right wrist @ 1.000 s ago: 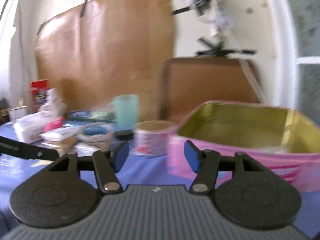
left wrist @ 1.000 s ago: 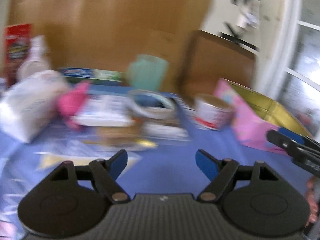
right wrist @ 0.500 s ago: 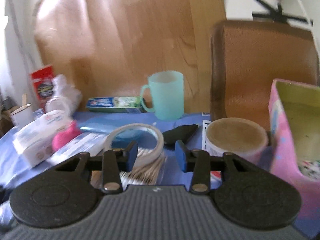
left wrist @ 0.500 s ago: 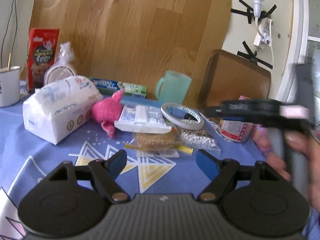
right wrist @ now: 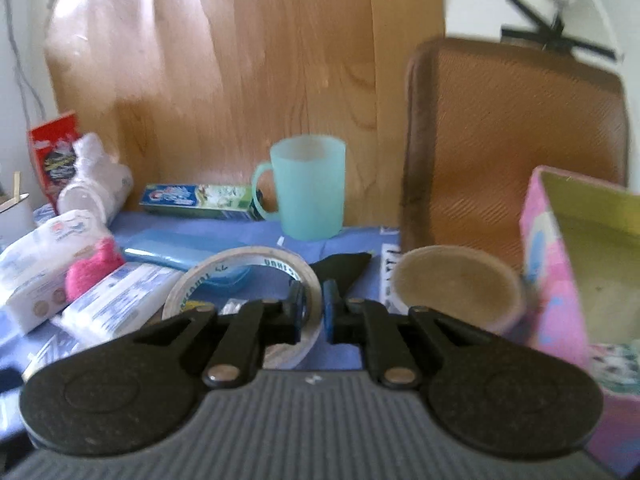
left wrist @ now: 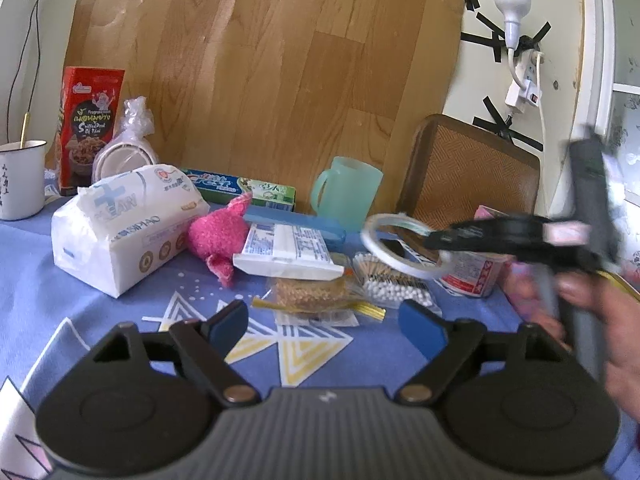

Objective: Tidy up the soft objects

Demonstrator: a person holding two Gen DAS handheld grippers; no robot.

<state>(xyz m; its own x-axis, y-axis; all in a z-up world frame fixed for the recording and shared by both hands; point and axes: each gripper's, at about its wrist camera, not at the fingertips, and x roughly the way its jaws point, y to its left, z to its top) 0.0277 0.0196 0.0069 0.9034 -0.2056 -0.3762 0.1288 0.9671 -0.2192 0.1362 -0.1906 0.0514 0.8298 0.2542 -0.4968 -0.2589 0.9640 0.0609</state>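
Soft objects: a fuzzy pink plush toy (left wrist: pixel 218 236) lies on the blue patterned table (left wrist: pixel 100 320) between a white plastic tissue pack (left wrist: pixel 124 220) and a flat white printed packet (left wrist: pixel 286 250)
Tape roll: a ring of clear tape with a white printed core (right wrist: pixel 246 300), tilted up off the table, its wall pinched between the pads
Right tongs (right wrist: pixel 314 314): pressed together on the tape roll; in the left wrist view (left wrist: pixel 434 240) a hand (left wrist: pixel 608 320) holds them just beside the cup tub
Left tongs (left wrist: pixel 324 326): opening, nothing between the blue pads, low over the bare table
Pink box (right wrist: pixel 560 264): an open pink cardboard box with a yellow inside, at the right, near a round paper-lidded tub (right wrist: pixel 456 288)
Back row: a mint-green plastic mug (right wrist: pixel 308 188) beside a blue-green toothpaste carton (right wrist: pixel 200 198)
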